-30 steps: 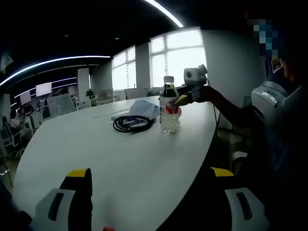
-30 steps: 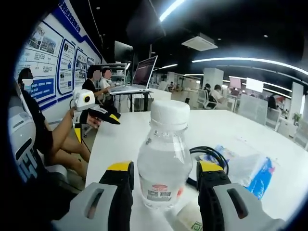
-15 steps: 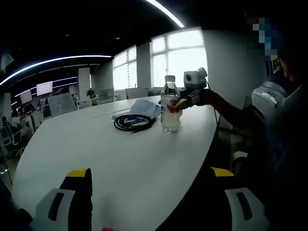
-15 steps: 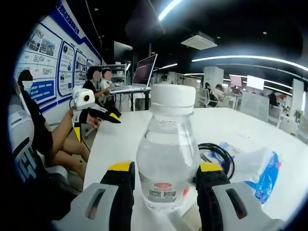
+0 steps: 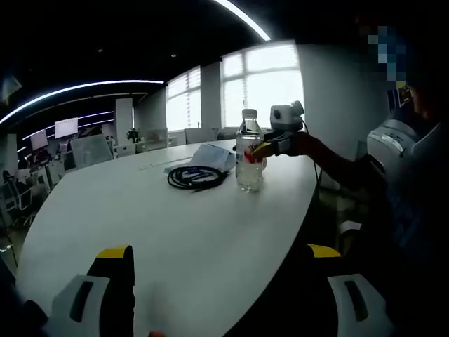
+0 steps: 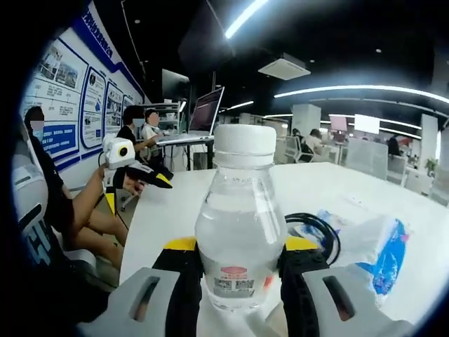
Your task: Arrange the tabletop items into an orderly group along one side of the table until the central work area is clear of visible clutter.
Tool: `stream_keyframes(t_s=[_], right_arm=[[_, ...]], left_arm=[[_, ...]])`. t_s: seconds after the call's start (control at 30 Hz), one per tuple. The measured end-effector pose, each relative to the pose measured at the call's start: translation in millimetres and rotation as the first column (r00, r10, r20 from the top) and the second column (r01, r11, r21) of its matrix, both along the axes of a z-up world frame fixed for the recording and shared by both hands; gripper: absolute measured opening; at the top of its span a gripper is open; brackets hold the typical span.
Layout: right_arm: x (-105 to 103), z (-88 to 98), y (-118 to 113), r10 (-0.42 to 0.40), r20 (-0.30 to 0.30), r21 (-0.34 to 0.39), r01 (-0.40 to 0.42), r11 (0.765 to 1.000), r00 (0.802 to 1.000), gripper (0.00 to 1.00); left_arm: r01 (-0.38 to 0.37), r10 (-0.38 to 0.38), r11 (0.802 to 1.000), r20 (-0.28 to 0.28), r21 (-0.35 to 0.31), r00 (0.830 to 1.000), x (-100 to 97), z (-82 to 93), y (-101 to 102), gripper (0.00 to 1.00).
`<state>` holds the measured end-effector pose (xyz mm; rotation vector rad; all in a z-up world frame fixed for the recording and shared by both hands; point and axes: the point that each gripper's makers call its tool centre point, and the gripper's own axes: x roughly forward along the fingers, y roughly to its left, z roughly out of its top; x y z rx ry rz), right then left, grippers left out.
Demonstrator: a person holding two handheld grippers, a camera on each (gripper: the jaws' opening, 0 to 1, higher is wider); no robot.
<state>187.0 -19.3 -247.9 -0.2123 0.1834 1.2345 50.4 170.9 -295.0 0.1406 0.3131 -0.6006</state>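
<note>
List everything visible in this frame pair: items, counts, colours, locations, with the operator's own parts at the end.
water bottle: 1, clear with white cap and red-and-white label, upright between the right gripper's jaws, near the table edge.
cable: 1 coil, black, on the table just beyond the bottle.
tissue pack: 1, blue and white, lying on the table behind the cable.
table: 1, white, oval.
laptop: 1, open, on a stand behind the table.
seated people: 2, at the laptop desk.
left gripper: 1, grey with yellow tips, jaws wide apart over the table's near edge.
right gripper: 1, same colours, jaws against the bottle.
</note>
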Motion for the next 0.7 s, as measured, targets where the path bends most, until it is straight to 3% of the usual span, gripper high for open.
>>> stream_keyframes(t_s=[0.7], right_arm=[[-4.5,5.3,3.4,0.040,-0.024,0.019,-0.039,0.999,0.999,0.37]], left_arm=[[0.001,-0.001,1.000,-0.005,0.004,1.000,-1.4,-1.5,2.2,1.00]])
